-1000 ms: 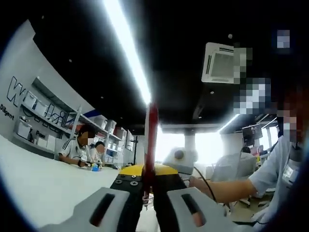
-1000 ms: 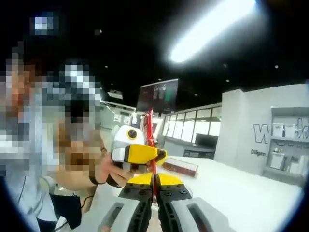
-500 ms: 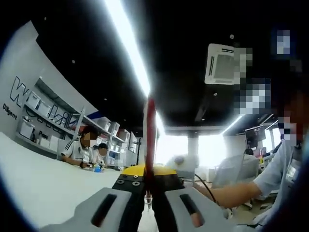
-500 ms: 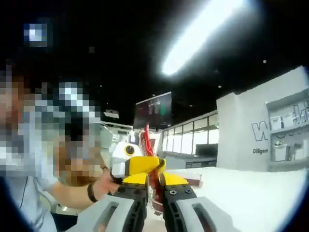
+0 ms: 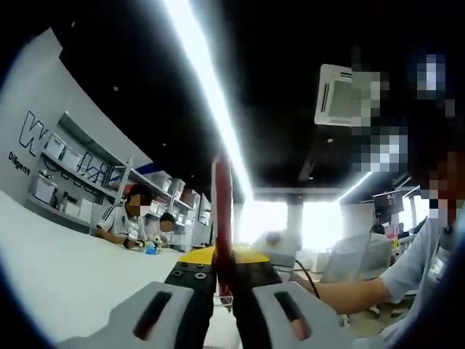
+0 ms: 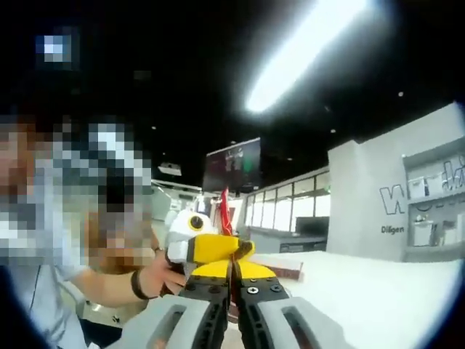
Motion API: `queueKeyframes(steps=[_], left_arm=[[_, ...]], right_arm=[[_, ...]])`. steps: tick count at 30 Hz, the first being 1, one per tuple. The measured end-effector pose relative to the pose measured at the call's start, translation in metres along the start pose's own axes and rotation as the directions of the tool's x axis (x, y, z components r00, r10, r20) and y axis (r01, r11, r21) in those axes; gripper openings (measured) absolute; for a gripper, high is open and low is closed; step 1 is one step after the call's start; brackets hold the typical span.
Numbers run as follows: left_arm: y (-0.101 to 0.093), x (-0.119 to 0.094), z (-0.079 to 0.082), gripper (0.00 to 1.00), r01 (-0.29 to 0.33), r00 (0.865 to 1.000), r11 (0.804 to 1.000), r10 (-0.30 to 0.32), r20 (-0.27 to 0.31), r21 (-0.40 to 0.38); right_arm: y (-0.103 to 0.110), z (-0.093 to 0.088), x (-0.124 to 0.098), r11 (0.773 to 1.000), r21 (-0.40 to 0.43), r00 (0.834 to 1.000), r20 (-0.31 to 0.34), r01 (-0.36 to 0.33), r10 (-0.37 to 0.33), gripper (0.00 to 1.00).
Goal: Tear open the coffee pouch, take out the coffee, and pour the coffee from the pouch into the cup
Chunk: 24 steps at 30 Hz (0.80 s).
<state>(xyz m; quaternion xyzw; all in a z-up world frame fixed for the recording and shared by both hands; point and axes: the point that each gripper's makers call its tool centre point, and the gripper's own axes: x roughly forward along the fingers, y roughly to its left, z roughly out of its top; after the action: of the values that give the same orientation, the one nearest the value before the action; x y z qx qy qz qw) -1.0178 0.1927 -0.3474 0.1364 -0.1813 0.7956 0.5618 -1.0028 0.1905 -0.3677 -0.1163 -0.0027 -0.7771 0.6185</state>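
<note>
White desk [image 5: 51, 269] ran away under both grippers toward grey walls with shelves [image 5: 69, 163] of boxes, and long ceiling lights [image 5: 207, 87] cut across a dark ceiling with an air vent [image 5: 336, 94]. At the desk's far edge in the left gripper view two people [image 5: 134, 222] sat side by side. A dark screen [image 6: 232, 165] hung in the background of the right gripper view, with a row of windows beside it.

Left gripper [image 5: 221, 280] had its jaws closed tight on the red pouch [image 5: 221, 211], which stood upright and edge-on, rising as a thin strip from between the black and yellow jaw tips. Right of it a person's forearm [image 5: 341, 291] reached in toward the gripper.

Right gripper [image 6: 232, 287] likewise had its jaws pinched together on the pouch's [image 6: 226, 203] lower part; the red strip stood up just behind them. Just beyond, the left gripper's [image 6: 207, 247] white and yellow body came in from the left, held in a hand [image 6: 156, 273] with a dark wristband, touching the same pouch. A flat reddish box [image 6: 280, 265] lay on the desk behind the grippers, near its left edge. Whether the pouch was torn could not be told
</note>
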Motion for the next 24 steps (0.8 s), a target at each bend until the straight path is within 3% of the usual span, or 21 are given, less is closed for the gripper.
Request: queueKeyframes(steps=[7, 11, 14, 24], left_arm=[[-0.005, 0.002, 0.004, 0.06, 0.005, 1.000, 1.000, -0.005, 0.005, 0.016], [-0.005, 0.002, 0.005, 0.05, -0.003, 1.000, 0.998, 0.003, 0.009, 0.059], [-0.006, 0.001, 0.003, 0.05, -0.002, 1.000, 0.998, 0.001, 0.006, 0.057], [-0.002, 0.000, 0.005, 0.08, -0.009, 1.000, 0.999, 0.008, 0.003, 0.032]], right_arm=[[0.001, 0.000, -0.002, 1.000, -0.015, 1.000, -0.017, 0.014, -0.014, 0.04], [0.001, -0.001, -0.001, 0.998, -0.050, 0.999, -0.022, 0.041, -0.042, 0.10], [0.001, -0.002, 0.001, 0.999, -0.032, 0.999, -0.019, 0.027, -0.027, 0.11], [0.004, -0.001, 0.009, 1.000, -0.009, 1.000, -0.012, -0.006, 0.006, 0.03]])
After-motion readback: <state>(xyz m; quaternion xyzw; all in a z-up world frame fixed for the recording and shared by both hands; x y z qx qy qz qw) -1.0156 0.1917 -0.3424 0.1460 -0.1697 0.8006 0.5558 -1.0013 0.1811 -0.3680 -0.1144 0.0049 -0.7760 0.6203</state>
